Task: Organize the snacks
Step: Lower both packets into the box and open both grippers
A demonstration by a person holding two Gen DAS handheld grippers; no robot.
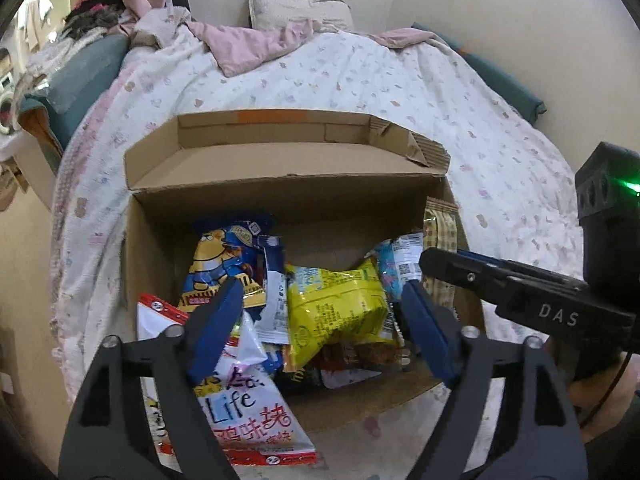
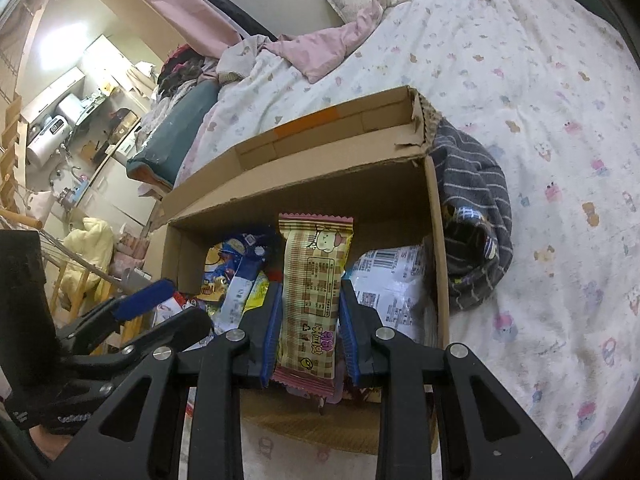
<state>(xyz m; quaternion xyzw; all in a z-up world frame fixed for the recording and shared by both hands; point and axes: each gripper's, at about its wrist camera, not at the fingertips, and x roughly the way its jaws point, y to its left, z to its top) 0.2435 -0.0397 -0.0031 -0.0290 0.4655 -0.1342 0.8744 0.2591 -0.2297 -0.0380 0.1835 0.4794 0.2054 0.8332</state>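
An open cardboard box [image 1: 280,196] [image 2: 304,200] sits on the bed and holds several snack packs. In the left wrist view, my left gripper [image 1: 324,288] is open above the box, over a yellow pack [image 1: 340,308] and beside a blue cartoon pack [image 1: 224,264]. A white and red pack [image 1: 248,412] leans over the box's near left corner. My right gripper [image 2: 308,300] is shut on a beige checkered wafer pack [image 2: 316,280], held upright over the box's right side; it also shows in the left wrist view [image 1: 440,236].
The box rests on a white patterned bedsheet [image 2: 540,120]. A grey striped cloth [image 2: 472,216] lies against the box's right wall. Pink blanket [image 1: 256,44] and pillow [image 1: 296,10] are at the bed's head. Cluttered room lies left of the bed [image 2: 72,120].
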